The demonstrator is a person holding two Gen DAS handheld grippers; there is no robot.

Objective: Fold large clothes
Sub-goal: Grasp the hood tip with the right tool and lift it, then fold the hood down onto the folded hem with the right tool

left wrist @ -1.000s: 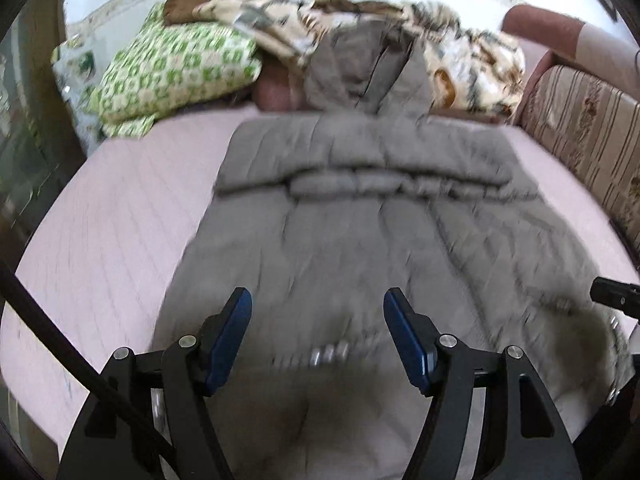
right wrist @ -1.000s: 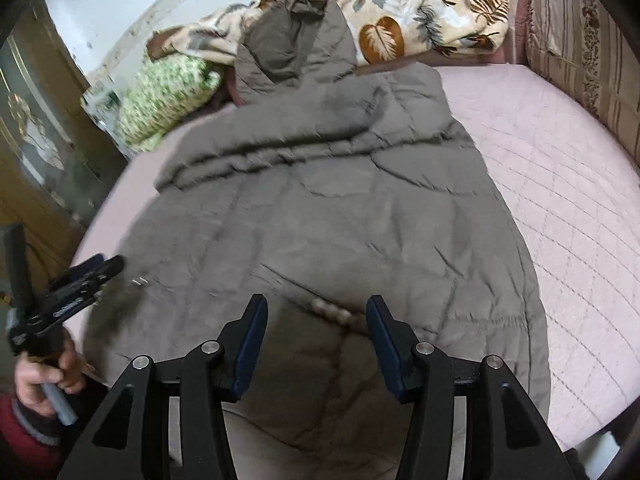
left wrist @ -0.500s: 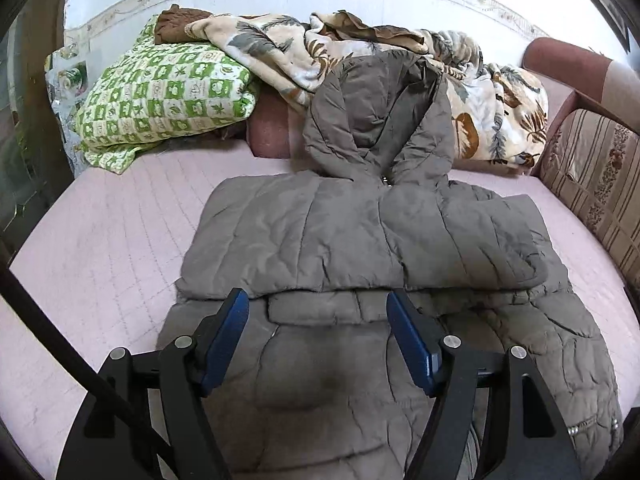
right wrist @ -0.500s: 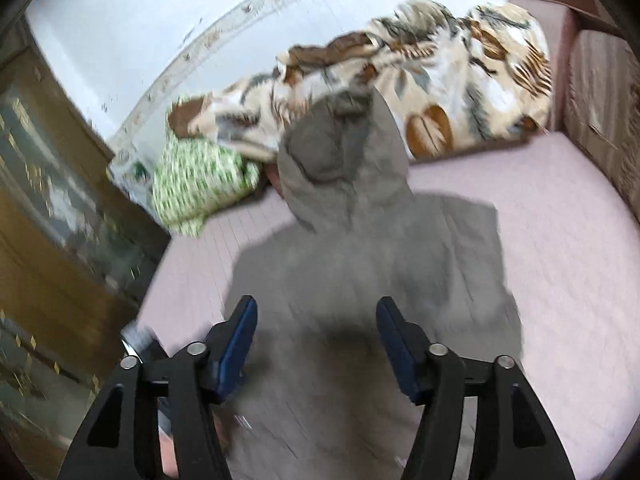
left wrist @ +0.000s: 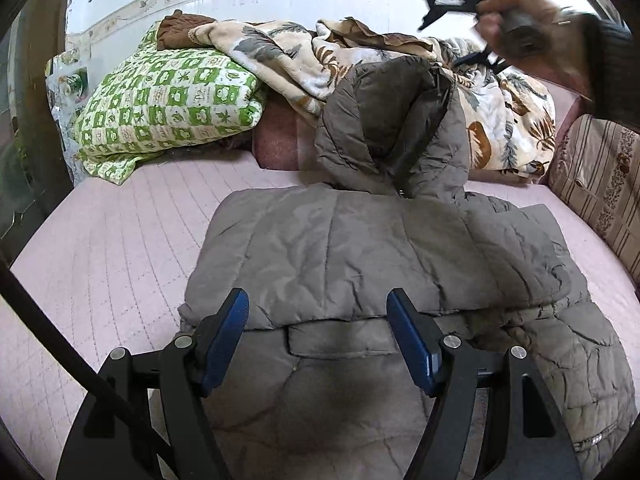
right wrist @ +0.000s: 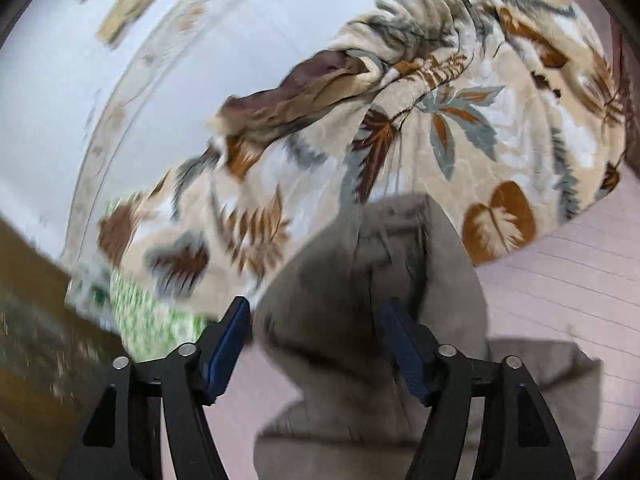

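Since the earlier frames the right tool (right wrist: 316,350) has swung up from the coat's lower hem to the hood (right wrist: 372,280); the lower half of the coat (left wrist: 360,264), flat a second ago, now lies doubled over its upper half, and the left tool (left wrist: 318,338) has come forward to the fold's edge.

Task object: a grey quilted coat on the pink bed (left wrist: 120,220), hem folded up toward the shoulders, the hood propped against the leaf-print blanket (right wrist: 500,120) beside the green checked pillow (left wrist: 168,104).

Left tool: jaws spread, empty, hovering above the folded edge. Right tool: jaws opening, nothing pinched; the hood sits ahead of and between the fingers but is not pressed. In the left view it appears high at upper right, held in the person's right hand (left wrist: 520,28).

Risk (judgement): the padded fill may spring the fold open, since nothing pins it. A grip taken on the hood could also catch the blanket behind it. The right view is motion-blurred, so the fingers' closeness to the hood is uncertain; a hasty closing could take one layer only.
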